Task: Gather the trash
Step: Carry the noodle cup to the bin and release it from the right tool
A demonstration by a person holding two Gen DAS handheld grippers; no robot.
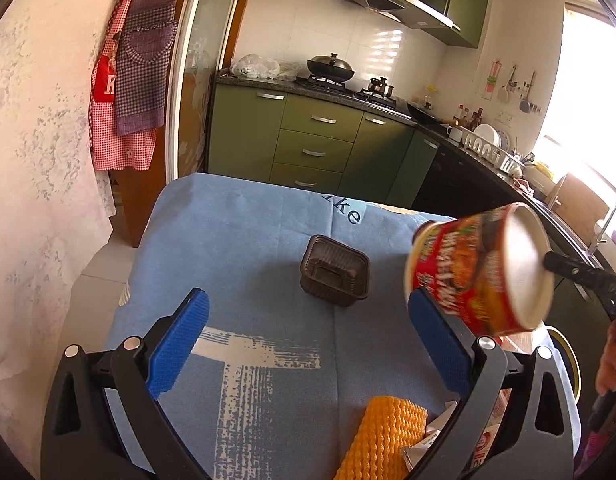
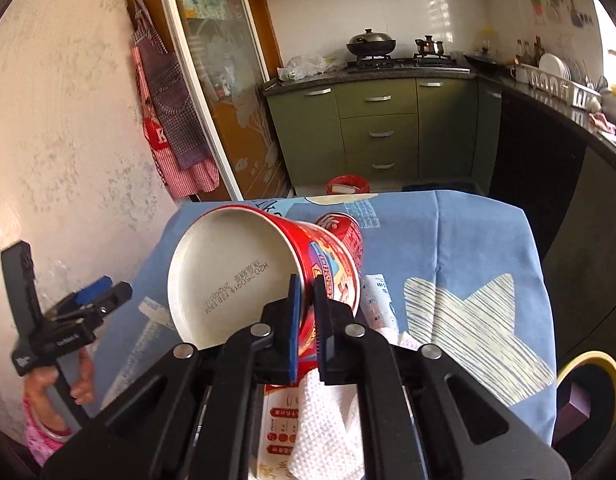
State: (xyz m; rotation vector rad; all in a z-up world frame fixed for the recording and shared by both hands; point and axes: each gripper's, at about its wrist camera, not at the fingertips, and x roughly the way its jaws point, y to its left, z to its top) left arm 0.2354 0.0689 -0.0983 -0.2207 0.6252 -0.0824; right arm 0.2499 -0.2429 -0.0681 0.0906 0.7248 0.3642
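Cup picked up, more trash waits

Right tool (image 2: 306,320) pinches the red paper noodle cup (image 2: 244,276); left tool (image 1: 308,340) gapes wide; brown plastic tray (image 1: 335,270) waits mid-tabletop.

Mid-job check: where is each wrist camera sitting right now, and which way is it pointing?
Left wrist: behind the open left hand-held gripper, facing the brown tray and kitchen cabinets; own blue pads show.
Right wrist: behind the right hand-held gripper, shut on the noodle cup; left hand visible.
Shared: cup, blue tablecloth, stove.

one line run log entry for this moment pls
right tongs: shut on noodle cup, lifted, tilted | left tongs: open, empty | brown tray: on table
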